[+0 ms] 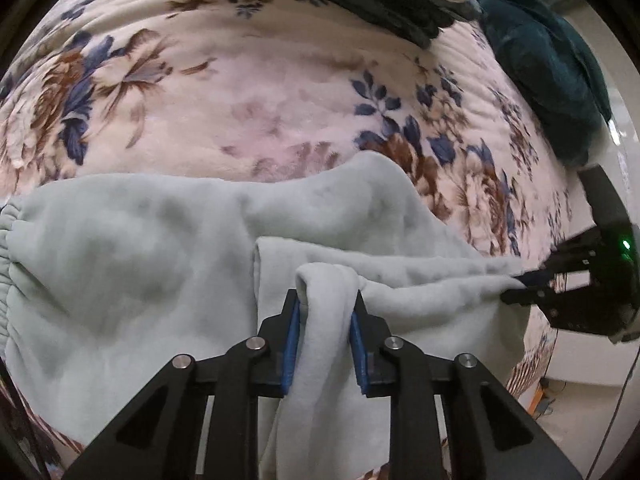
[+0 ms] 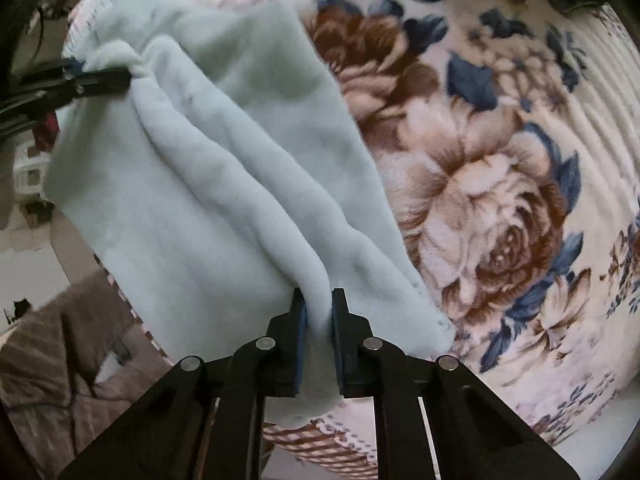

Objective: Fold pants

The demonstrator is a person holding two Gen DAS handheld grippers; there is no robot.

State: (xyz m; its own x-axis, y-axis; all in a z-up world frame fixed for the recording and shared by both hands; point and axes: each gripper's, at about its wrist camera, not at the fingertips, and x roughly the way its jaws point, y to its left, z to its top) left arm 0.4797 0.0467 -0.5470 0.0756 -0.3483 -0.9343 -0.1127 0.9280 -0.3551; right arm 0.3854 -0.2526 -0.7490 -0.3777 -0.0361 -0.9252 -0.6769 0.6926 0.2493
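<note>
Now both claws pinch the pants (image 1: 140, 248).
Left claw (image 1: 325, 304) and right claw (image 2: 319, 304) each clamp a fleece fold above the floral bed (image 1: 240, 92).

Left tool (image 1: 326, 312): points steeply down, blue pads (image 1: 293, 344) clamped on a bunched fold of the pale pants (image 1: 132, 264), cloth pinched between both fingers.

Right tool (image 2: 319, 312): also angled steeply down, jaws closed tight on a ridge of the same cloth. In the left wrist view it (image 1: 520, 286) enters from the right edge, tips gripping the fabric's edge.
</note>
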